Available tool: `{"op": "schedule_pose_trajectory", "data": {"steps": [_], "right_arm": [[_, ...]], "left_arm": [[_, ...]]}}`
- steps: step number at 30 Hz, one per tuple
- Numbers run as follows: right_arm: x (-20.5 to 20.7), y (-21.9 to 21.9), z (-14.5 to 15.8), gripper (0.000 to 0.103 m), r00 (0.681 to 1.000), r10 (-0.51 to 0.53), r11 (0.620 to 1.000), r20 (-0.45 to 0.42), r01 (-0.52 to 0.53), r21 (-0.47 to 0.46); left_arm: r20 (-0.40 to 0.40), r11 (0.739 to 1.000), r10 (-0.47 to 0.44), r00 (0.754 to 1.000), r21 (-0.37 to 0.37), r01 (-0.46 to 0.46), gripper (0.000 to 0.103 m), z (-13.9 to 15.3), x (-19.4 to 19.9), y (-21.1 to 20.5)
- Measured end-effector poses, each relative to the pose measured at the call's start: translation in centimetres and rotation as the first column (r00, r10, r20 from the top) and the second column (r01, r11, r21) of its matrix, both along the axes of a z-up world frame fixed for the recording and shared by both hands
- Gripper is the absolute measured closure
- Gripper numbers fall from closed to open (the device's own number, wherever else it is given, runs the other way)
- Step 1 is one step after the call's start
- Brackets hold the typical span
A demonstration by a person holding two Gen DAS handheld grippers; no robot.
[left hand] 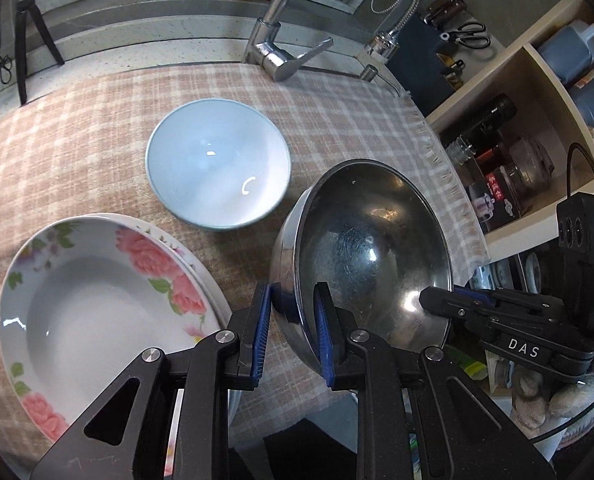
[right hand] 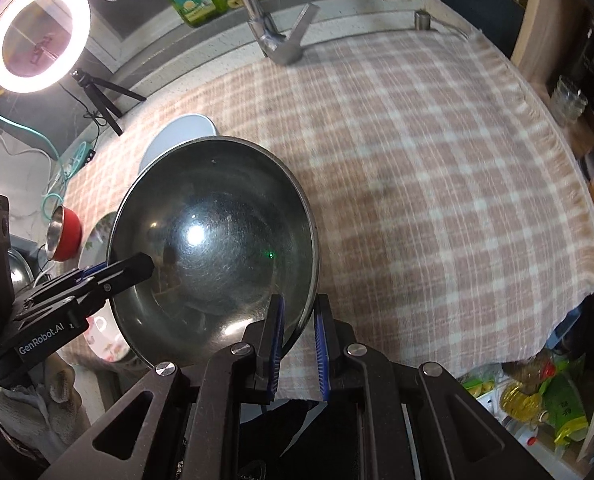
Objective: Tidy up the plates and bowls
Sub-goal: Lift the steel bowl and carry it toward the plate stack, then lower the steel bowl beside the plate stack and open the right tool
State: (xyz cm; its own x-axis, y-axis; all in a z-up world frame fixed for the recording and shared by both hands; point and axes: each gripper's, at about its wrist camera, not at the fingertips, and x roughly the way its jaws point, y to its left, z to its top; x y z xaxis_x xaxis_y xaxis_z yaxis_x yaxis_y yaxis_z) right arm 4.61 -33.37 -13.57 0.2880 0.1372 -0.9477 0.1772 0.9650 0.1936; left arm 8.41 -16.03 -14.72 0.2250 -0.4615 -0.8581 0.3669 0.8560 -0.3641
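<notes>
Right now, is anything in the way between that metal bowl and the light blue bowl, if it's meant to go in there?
Nothing visible blocks it. The metal bowl, gripped at its rim by both hand-held grippers, left and right, is tilted beside the light blue bowl; only bare checked cloth lies between them.

The cloth (left hand: 97, 128) is checked in pinkish beige and cream, and on it sit a pale blue bowl (left hand: 217, 164) and a silver-grey steel bowl (left hand: 369, 256). The white plate (left hand: 97, 304) bears pink roses with green leaves. The grippers' pads (left hand: 262, 336) are blue on black frames.
</notes>
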Motion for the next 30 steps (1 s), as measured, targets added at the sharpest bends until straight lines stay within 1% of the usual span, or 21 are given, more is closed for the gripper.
{"op": "schedule_pose_trajectory", "data": {"steps": [9, 15, 21, 24, 27, 29, 30], "right_arm": [[-0.1, -0.9, -2.1, 0.09, 0.999, -0.022, 1.0, -0.028, 0.022, 0.006], [0.6, -0.9, -3.0, 0.09, 0.999, -0.02, 1.0, -0.027, 0.02, 0.004], [1.5, -0.7, -2.8, 0.09, 1.0, -0.003, 1.0, -0.016, 0.003, -0.002], [1.6, -0.6, -2.7, 0.089, 1.0, 0.007, 1.0, -0.016, -0.007, 0.001], [1.8, -0.4, -2.6, 0.087, 1.0, 0.019, 1.0, -0.021, -0.019, -0.002], [1.9, -0.2, -2.6, 0.087, 0.999, 0.024, 1.0, -0.024, -0.025, -0.008], [2.0, -0.1, -2.6, 0.086, 0.999, 0.026, 1.0, -0.027, -0.027, -0.008]], "left_arm": [[-0.025, 0.998, -0.036, 0.999, 0.055, 0.038, 0.083, -1.9, 0.4, -1.5], [-0.04, 0.996, -0.033, 0.999, 0.081, 0.036, 0.083, -3.2, 0.8, -1.8], [-0.037, 0.995, -0.03, 0.999, 0.091, 0.033, 0.083, -3.3, 1.2, -1.7], [-0.055, 0.996, -0.027, 0.998, 0.079, 0.031, 0.083, -3.4, 1.3, -1.3], [-0.062, 0.997, -0.023, 0.998, 0.076, 0.028, 0.083, -3.3, 1.3, -1.2], [-0.057, 0.996, -0.026, 0.998, 0.081, 0.031, 0.083, -3.1, 1.2, -1.2], [-0.057, 0.996, -0.025, 0.998, 0.082, 0.03, 0.08, -3.0, 1.2, -1.1]]}}
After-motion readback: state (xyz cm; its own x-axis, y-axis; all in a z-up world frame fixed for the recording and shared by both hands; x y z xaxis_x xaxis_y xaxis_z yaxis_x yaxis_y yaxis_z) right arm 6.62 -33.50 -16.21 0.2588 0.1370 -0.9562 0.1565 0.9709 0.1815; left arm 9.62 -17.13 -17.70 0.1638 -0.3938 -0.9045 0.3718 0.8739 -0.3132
